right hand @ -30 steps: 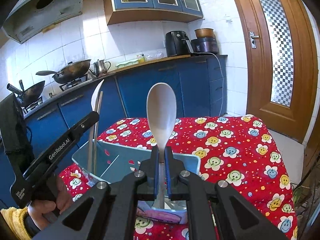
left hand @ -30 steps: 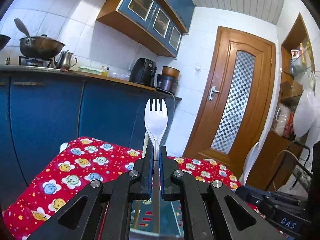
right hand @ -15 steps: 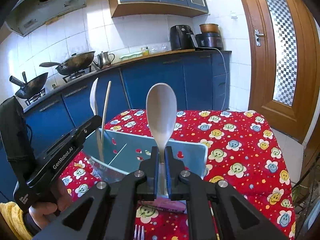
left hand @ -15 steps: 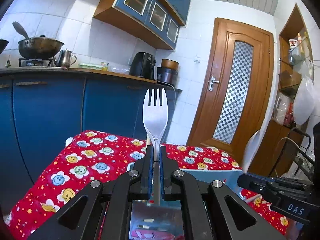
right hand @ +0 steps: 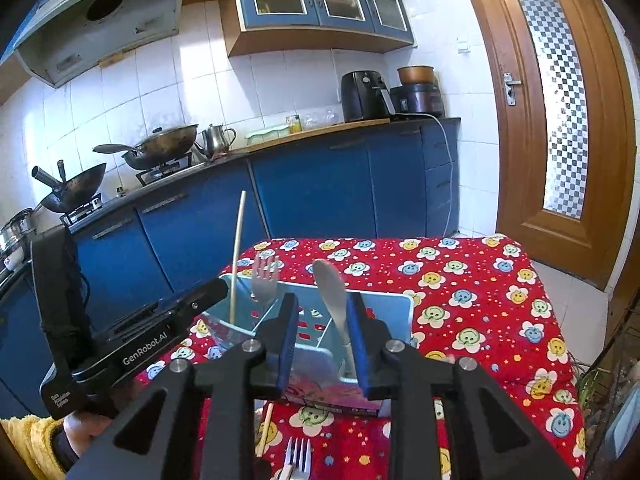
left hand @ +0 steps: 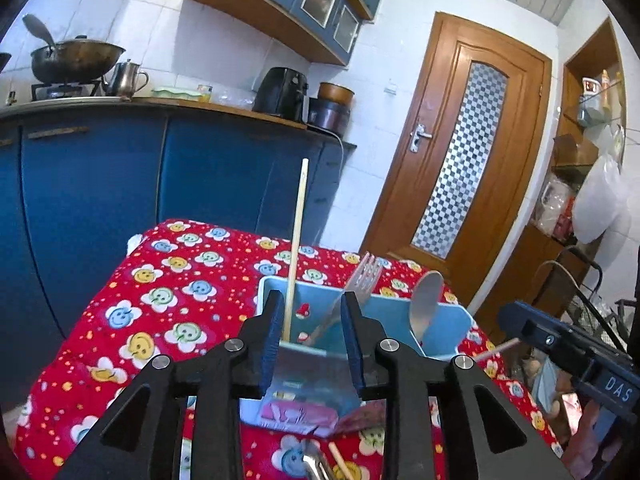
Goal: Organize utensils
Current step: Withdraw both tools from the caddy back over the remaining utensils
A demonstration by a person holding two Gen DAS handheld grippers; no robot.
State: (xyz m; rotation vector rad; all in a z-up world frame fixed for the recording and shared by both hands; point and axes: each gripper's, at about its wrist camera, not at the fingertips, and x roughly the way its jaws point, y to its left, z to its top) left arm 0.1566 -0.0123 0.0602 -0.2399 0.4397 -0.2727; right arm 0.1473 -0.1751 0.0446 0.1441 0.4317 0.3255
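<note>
Just ahead of both wide, empty grippers — left gripper (left hand: 310,332), right gripper (right hand: 322,334) — fork (left hand: 362,280) and spoon (right hand: 332,292) upright in the blue holder (right hand: 400,312).

Walls: I see white tiles (right hand: 168,92) behind the counter.
Cabinets: blue base units (left hand: 92,184) under a wooden worktop (right hand: 320,132); glass-fronted wall cupboards (right hand: 324,0) above.
Door: brown wood with a checkered pane (left hand: 460,160).
Table: red smiley-flower cloth (right hand: 480,280).
Light: daylight, bright.
</note>
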